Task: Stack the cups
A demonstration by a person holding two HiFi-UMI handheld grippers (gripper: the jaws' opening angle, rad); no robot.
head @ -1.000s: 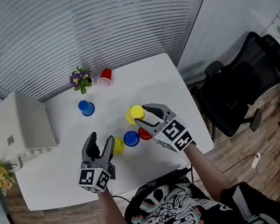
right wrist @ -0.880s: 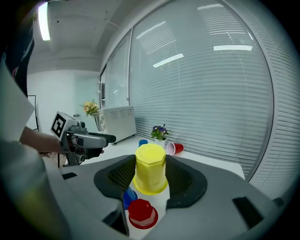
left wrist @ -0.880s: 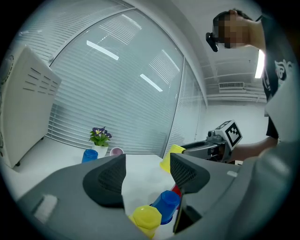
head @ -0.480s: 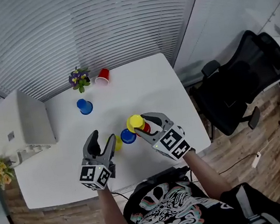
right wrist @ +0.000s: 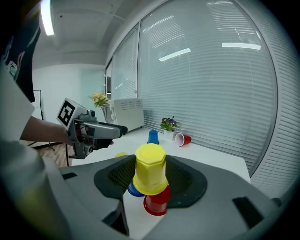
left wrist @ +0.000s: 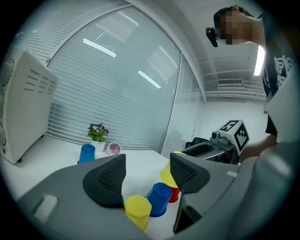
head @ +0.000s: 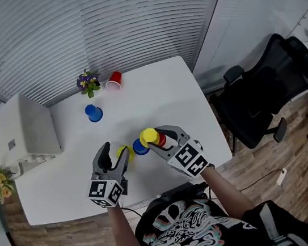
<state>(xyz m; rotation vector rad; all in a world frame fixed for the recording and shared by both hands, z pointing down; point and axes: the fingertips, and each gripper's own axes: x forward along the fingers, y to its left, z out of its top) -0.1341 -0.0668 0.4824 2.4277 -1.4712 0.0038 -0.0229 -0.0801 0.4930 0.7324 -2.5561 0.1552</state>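
Cup of yellow plastic [right wrist: 150,168], upside down, clenched between the pads of the right gripper [right wrist: 150,174], directly over the inverted red plastic cup [right wrist: 158,204] on the white table [head: 160,90]; contact with the red cup unclear. Inverted blue plastic cup [head: 140,147] just left of the red cup, half hidden. Left gripper [left wrist: 147,169] further left of the red cup, jaws apart, holding nothing. Small yellow plastic cup [left wrist: 137,210] sits below them, partly covered.
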